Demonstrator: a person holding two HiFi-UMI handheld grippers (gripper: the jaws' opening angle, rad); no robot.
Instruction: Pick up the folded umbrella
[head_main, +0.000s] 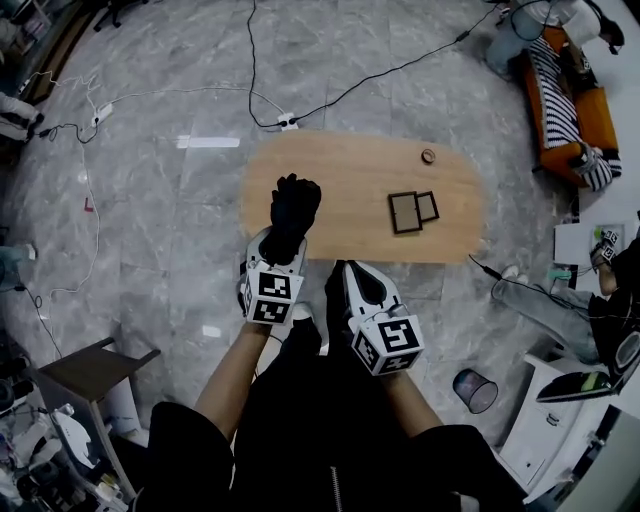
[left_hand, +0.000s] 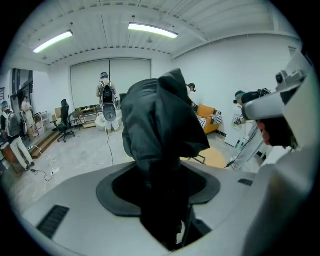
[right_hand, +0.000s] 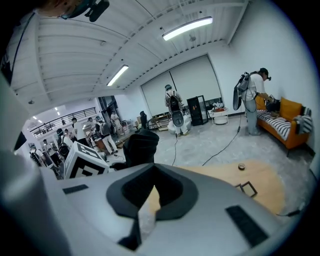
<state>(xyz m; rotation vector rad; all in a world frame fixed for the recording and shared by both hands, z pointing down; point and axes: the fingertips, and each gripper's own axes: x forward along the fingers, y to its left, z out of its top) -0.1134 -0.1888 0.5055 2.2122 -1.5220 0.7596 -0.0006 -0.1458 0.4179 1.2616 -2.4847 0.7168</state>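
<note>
The folded umbrella (head_main: 294, 210) is a black bundle of fabric. It is held up over the left end of the oval wooden table (head_main: 350, 180), with my left gripper (head_main: 283, 245) shut on its lower part. In the left gripper view the umbrella (left_hand: 160, 125) rises from between the jaws and fills the middle of the picture. My right gripper (head_main: 338, 285) hangs just to the right of it at the table's near edge, jaws together with nothing between them. The right gripper view shows the umbrella (right_hand: 140, 147) to the left, beyond its own jaws (right_hand: 145, 210).
Two small dark picture frames (head_main: 412, 210) and a small round object (head_main: 428, 156) lie on the table's right half. Cables run over the marble floor behind. An orange sofa (head_main: 565, 100) stands at the far right, a bin (head_main: 475, 390) near right, a side table (head_main: 90, 370) near left.
</note>
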